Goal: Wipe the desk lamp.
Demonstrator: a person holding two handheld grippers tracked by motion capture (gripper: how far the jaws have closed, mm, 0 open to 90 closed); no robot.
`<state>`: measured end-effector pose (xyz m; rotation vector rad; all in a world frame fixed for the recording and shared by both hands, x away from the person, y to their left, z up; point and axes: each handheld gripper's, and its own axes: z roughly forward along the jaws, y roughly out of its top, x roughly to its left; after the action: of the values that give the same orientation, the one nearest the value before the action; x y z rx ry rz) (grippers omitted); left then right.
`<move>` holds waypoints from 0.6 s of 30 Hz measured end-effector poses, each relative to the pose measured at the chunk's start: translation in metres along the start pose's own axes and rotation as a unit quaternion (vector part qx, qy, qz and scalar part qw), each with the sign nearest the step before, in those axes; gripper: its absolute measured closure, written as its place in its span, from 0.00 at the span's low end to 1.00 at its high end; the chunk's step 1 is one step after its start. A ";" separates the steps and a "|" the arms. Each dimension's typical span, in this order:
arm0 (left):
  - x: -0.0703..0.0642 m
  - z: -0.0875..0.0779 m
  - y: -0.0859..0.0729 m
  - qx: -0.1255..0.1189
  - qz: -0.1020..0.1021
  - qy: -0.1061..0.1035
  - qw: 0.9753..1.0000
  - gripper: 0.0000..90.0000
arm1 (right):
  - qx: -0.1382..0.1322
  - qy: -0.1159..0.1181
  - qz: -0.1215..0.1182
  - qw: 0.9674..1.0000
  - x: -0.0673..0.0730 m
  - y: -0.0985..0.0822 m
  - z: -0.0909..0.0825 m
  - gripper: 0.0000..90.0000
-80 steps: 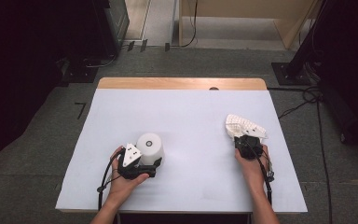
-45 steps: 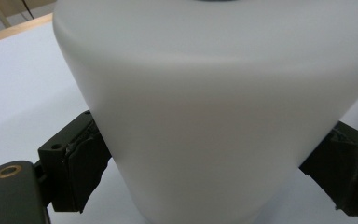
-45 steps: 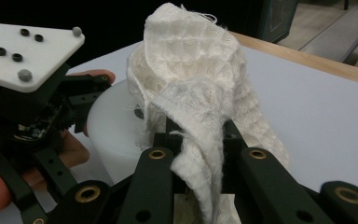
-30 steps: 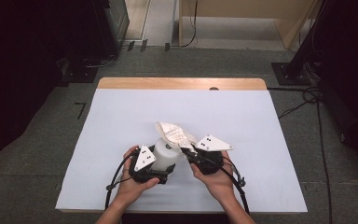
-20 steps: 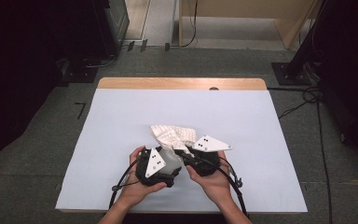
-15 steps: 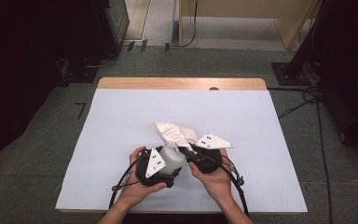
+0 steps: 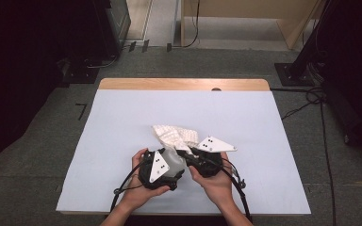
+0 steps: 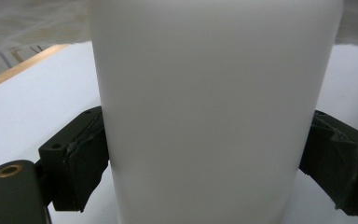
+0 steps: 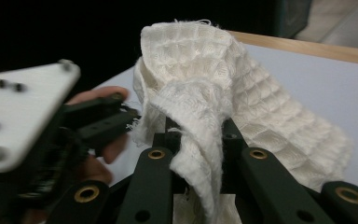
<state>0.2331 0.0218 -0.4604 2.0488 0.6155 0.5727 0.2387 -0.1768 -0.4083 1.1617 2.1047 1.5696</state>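
A white plastic container [image 7: 173,160] is lifted and tipped near the table's front, with my left gripper [image 7: 169,170] shut on its sides. In the left gripper view its smooth wall [image 8: 214,102] stands between the two pads [image 8: 81,151], which press on it. A white waffle-weave cloth [image 7: 172,134] lies bunched against the container's far end. My right gripper [image 7: 192,153] is shut on a fold of that cloth [image 9: 205,88]; the jaws [image 9: 198,137] pinch it close together. The left gripper's grey plate [image 9: 23,112] shows just beside the cloth.
The white table top [image 7: 122,122] has a wooden far edge [image 7: 184,84]. Both hands are close together near the front middle. Cables [image 7: 238,183] trail from the grippers toward the front edge. Dark equipment stands on the floor at the left and right.
Since the earliest frame the right gripper carried the cloth from the table's right side to the container, which the left gripper lifted and tipped. Over the last second the cloth only shifted slightly.
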 end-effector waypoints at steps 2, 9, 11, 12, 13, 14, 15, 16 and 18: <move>0.003 0.000 0.000 0.002 -0.011 -0.003 1.000 0.09 | 0.004 -0.014 0.008 1.000 -0.008 -0.002 -0.001 0.89; 0.001 0.000 -0.002 -0.009 -0.009 -0.003 1.000 0.09 | -0.006 0.045 0.013 0.999 0.011 0.000 -0.004 0.89; -0.002 0.000 -0.002 -0.011 0.002 -0.003 1.000 0.09 | -0.010 0.050 0.010 0.999 0.016 0.001 -0.001 0.89; -0.003 0.000 -0.002 -0.013 0.003 -0.001 1.000 0.09 | -0.012 0.047 0.009 0.999 0.015 0.000 0.000 0.89; -0.003 0.000 -0.002 -0.012 0.004 -0.001 1.000 0.09 | -0.015 0.041 0.008 0.999 0.013 -0.001 0.000 0.89; -0.003 0.000 -0.002 -0.011 0.003 -0.002 1.000 0.09 | -0.015 0.033 0.012 0.999 0.010 -0.001 0.001 0.89; -0.001 0.000 -0.003 -0.012 -0.001 -0.003 1.000 0.09 | -0.013 0.022 0.015 1.000 0.005 -0.002 0.001 0.89; 0.000 0.000 -0.003 -0.013 -0.002 -0.004 1.000 0.09 | -0.010 0.006 0.020 1.000 0.000 -0.003 0.001 0.89; 0.002 0.001 -0.003 -0.013 -0.010 -0.005 1.000 0.09 | -0.009 0.000 0.030 0.999 -0.006 -0.004 -0.001 0.89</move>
<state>0.2343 0.0241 -0.4629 2.0181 0.6185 0.5548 0.2403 -0.1820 -0.4128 1.2302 2.0682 1.6114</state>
